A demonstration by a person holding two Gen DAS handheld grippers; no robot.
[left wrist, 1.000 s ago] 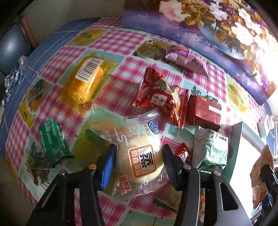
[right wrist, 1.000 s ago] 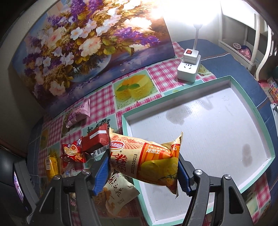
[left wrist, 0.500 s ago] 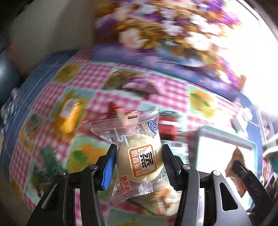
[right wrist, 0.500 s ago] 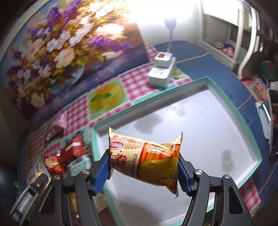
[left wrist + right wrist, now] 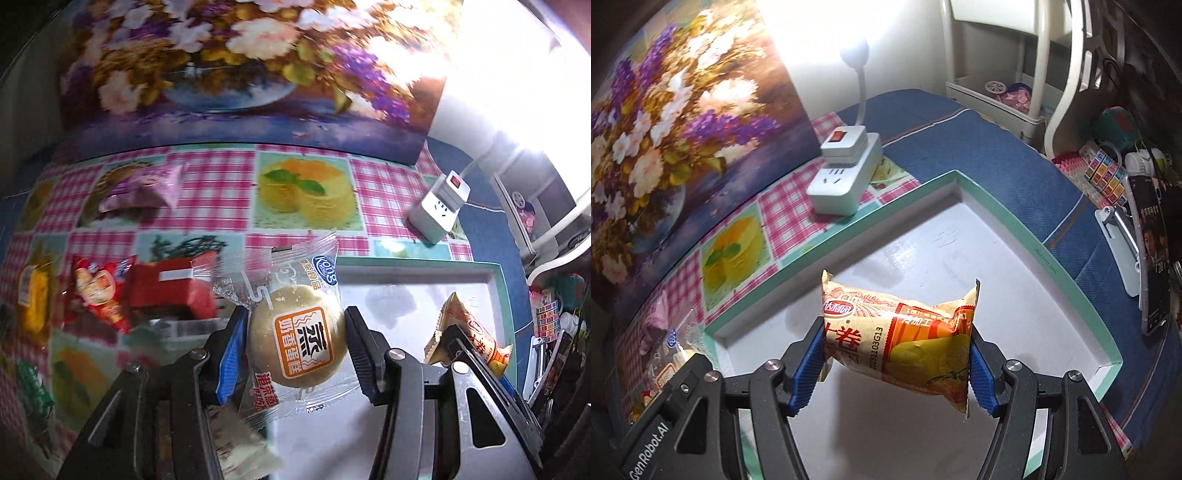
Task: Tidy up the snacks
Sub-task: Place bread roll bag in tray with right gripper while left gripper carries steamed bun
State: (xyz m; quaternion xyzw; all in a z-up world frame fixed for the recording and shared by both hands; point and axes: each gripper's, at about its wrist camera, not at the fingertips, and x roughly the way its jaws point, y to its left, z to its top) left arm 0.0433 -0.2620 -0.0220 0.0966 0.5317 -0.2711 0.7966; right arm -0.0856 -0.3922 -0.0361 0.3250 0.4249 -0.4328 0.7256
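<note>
Tray [image 5: 993, 206], rigid w/ teal rim, on the table; both packets held in the air above it. Right gripper [image 5: 897, 363] pinching roll pack [image 5: 905, 343] at its short ends, long axis across the jaws, crimped ends sideways; light, puffy, slick film, prob. crushable, so grip mid-body, gently. Left gripper [image 5: 297, 345] clamped on cake [image 5: 297, 338] by its round sides: soft, light, label up, seals fore/aft.

Lamp [image 5: 854, 51] glare — blurred left, fisheye-bent edges.
</note>
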